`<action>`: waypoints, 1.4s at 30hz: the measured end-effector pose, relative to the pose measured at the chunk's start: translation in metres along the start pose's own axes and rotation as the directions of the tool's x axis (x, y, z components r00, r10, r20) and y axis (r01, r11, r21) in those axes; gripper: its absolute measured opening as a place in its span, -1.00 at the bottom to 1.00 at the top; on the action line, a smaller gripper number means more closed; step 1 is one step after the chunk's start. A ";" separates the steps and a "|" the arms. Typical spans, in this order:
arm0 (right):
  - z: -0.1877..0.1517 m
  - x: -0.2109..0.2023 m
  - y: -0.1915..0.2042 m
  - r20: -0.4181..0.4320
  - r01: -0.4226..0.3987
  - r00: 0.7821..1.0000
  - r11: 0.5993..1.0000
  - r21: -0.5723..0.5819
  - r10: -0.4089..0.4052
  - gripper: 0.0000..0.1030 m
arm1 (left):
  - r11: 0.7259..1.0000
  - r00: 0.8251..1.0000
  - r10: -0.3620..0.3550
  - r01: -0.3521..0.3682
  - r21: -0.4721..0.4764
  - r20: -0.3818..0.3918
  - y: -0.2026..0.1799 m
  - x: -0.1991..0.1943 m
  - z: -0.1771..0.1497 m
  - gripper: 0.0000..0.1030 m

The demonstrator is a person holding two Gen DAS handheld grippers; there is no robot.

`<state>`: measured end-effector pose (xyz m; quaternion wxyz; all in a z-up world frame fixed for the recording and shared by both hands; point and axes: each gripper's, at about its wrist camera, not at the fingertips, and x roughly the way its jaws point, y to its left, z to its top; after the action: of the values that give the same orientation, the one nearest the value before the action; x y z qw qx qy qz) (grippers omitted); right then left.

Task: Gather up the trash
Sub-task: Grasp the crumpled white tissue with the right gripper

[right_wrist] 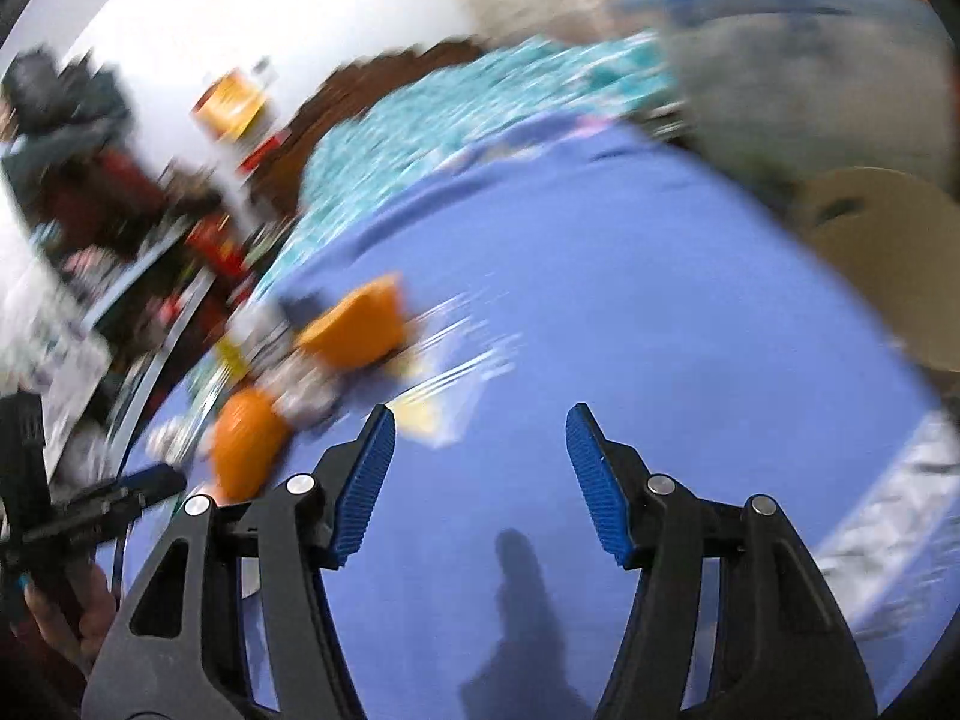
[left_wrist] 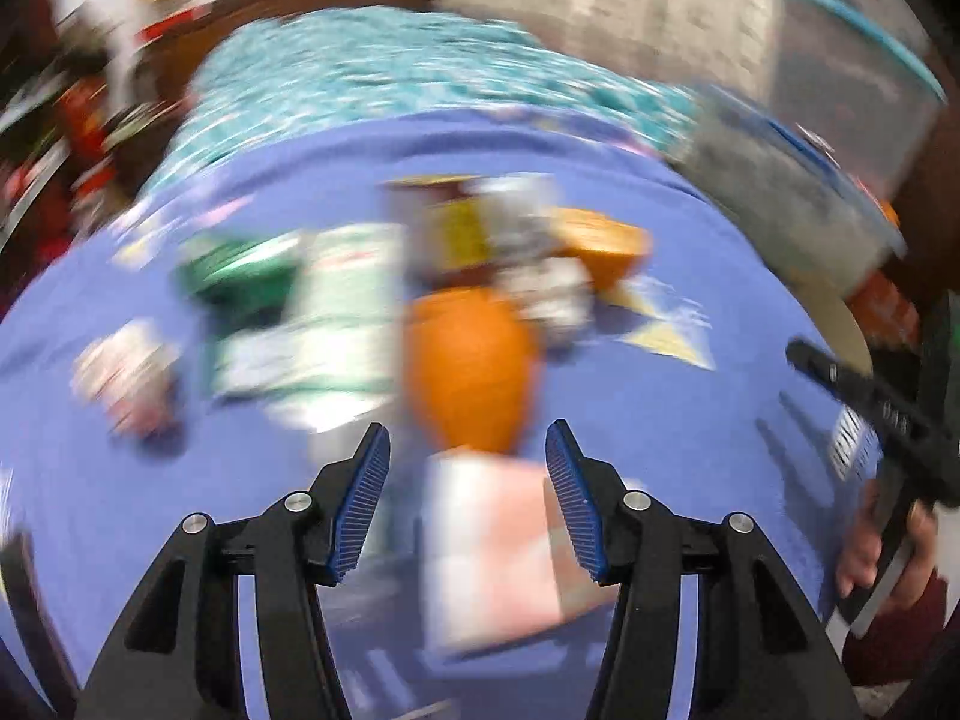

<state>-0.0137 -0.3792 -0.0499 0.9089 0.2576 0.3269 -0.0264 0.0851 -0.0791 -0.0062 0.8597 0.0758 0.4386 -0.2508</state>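
Hovering over a blue sheet (left_wrist: 690, 396), the left gripper (left_wrist: 468, 501) has its jaws spread wide with nothing between them; a pale pink paper (left_wrist: 498, 546), heavily blurred, lies on the sheet in the gap at the lower middle of the left wrist view. Just above it sits an orange peel (left_wrist: 468, 366), and a second orange piece (left_wrist: 606, 252) lies further up and to the right. Between and around these are crumpled silvery wrappers (left_wrist: 552, 294), a green and white packet (left_wrist: 312, 312) to the left of centre, and a small crumpled wrapper (left_wrist: 129, 378) near the left edge. All of this trash is smeared by motion, so no brand, label or writing on it can be read. At the right edge of the same view the right gripper's black body shows, held by a hand (left_wrist: 882, 552). In the right wrist view the right gripper (right_wrist: 480, 486) also stands open and empty, over bare blue sheet in the lower middle, with the trash pile (right_wrist: 336, 354) well to its left. A clear bin with a blue rim (right_wrist: 798, 78) fills the upper right, and a teal patterned cloth (right_wrist: 432, 126) lies beyond the sheet.
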 end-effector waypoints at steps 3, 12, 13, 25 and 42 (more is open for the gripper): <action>-0.001 0.030 0.041 -0.054 -0.021 0.998 0.995 -0.097 0.016 0.19 | 0.997 1.000 0.019 -0.019 -0.080 -0.002 0.040 -0.006 -0.010 -0.01; 0.023 0.120 0.091 -0.186 -0.059 0.982 0.990 -0.131 0.034 0.20 | 0.994 0.999 -0.033 0.032 -0.107 -0.007 0.050 0.001 -0.015 0.11; 0.024 0.125 0.092 -0.198 -0.066 0.979 0.991 -0.121 0.041 0.18 | 0.993 0.999 -0.037 0.036 -0.110 -0.007 0.049 0.004 -0.013 0.16; -0.039 0.026 0.058 -0.148 -0.035 0.989 0.989 -0.141 0.014 -0.43 | 0.988 0.996 -0.049 0.037 -0.150 -0.074 0.049 0.039 -0.002 0.46; -0.064 -0.007 0.065 -0.088 0.081 0.991 0.976 -0.203 -0.100 0.57 | 0.979 0.996 -0.073 0.081 -0.186 0.050 0.085 -0.033 -0.040 0.08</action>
<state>-0.0428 -0.2931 -0.0582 0.9108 0.1513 0.3835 -0.0223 0.0825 0.0198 -0.0121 0.8618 -0.0282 0.4443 -0.2430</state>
